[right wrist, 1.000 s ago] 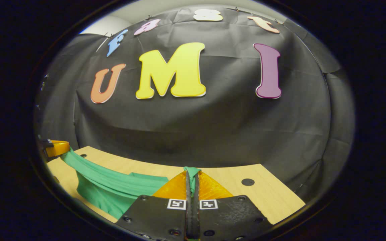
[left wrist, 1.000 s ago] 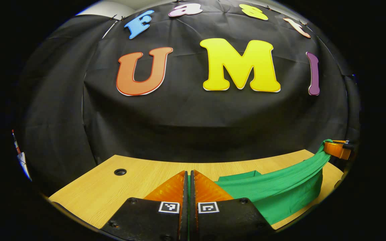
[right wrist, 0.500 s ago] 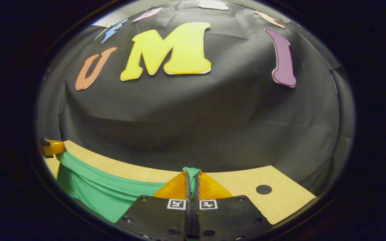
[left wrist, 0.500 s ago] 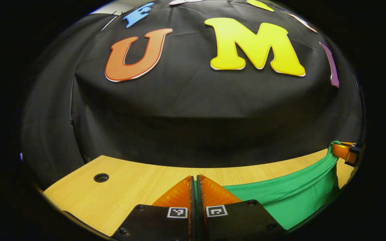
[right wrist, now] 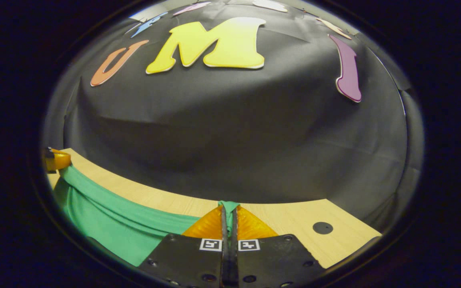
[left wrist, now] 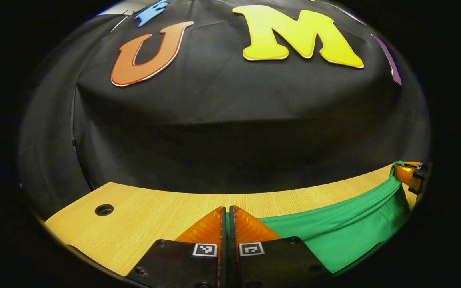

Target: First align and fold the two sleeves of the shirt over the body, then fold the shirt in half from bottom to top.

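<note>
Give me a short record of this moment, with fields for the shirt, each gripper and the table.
shirt: green shirt, its edge stretched between the two grippers
left gripper: left gripper, shut on the shirt's edge
right gripper: right gripper, shut on the shirt, a tuft of cloth showing past its tips
table: wooden table with a round hole, in front of the black wall

The shirt [left wrist: 346,232] I'm holding is plain bright green, lower right of the left gripper view, lower left of the right gripper view [right wrist: 106,228]. My surface [left wrist: 162,212] is pale yellow wood grain with a dark round hole [left wrist: 104,209] at lower left. Black-and-white square markers [left wrist: 205,250] sit at bottom centre.
</note>
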